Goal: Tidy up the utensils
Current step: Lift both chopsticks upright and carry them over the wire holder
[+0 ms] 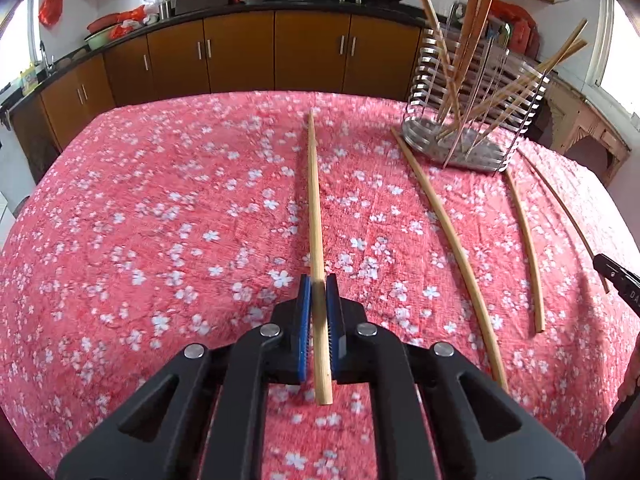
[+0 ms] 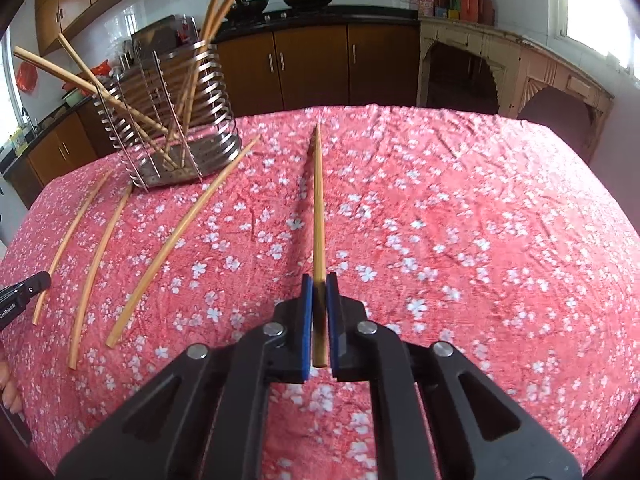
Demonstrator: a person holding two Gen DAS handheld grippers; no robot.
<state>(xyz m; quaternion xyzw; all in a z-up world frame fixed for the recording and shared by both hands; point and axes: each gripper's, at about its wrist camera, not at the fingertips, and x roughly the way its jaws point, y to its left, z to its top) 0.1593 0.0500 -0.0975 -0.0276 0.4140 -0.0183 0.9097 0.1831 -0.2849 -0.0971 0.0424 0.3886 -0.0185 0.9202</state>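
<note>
Pinching one bamboo chopstick each, both pairs of blue-padded fingers are pressed shut near a stick's thick end: the left gripper [image 1: 319,292] holds a chopstick [image 1: 314,208] running up the middle of its frame, and the right gripper [image 2: 319,290] holds another chopstick [image 2: 318,208] likewise. These sticks look light, stiff and smooth, so they may pivot or slip; a hold nearer the middle would likely steady them. Three loose chopsticks [image 2: 100,252] lie at lower left of the right view, below the metal slatted holder [image 2: 188,120], which already has several sticks leaning in it. Beneath is a worktop under a wrinkled pink floral cloth [image 2: 460,220]; brown kitchen cabinets [image 1: 240,52] fill the background.
</note>
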